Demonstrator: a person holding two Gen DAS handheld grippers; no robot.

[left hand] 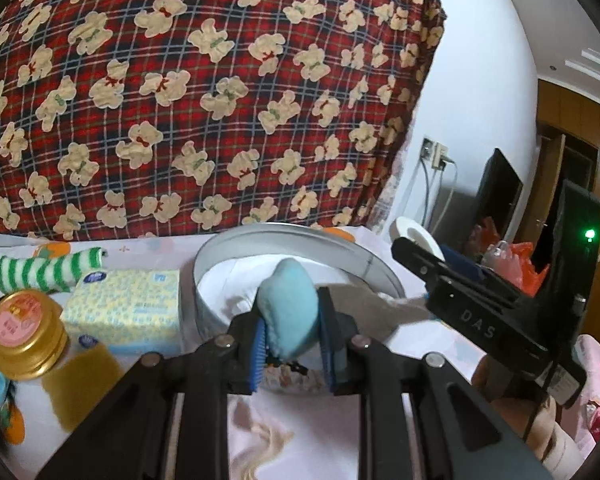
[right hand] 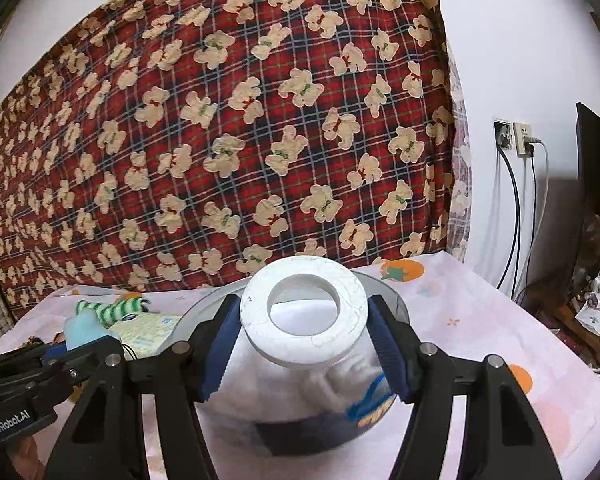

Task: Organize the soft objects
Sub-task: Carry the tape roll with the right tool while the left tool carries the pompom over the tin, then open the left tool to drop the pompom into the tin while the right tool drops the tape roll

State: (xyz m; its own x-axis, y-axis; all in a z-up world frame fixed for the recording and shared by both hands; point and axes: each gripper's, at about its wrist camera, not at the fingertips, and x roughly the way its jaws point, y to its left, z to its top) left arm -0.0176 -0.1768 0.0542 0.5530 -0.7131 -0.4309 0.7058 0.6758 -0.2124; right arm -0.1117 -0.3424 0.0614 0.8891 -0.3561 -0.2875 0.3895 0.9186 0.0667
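Bedsheet-covered bed (right hand: 480, 320): left gripper (left hand: 292, 332) clamps blue plush (left hand: 287, 306) (squashy, light, grip mid-body); right gripper (right hand: 300, 344) clamps white ring (right hand: 304, 312) over tin (left hand: 224, 248).

Left tool (left hand: 293, 346) and right tool (right hand: 302, 350) both clamped on loads.

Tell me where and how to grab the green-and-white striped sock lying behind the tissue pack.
Grip the striped sock across its narrow middle, coming down from above with the fingers straddling its width. It lies flat and stretched left to right on the bed sheet, directly behind the tissue pack, so a low frontal approach looks blocked. Both tools are full now; one must release first.
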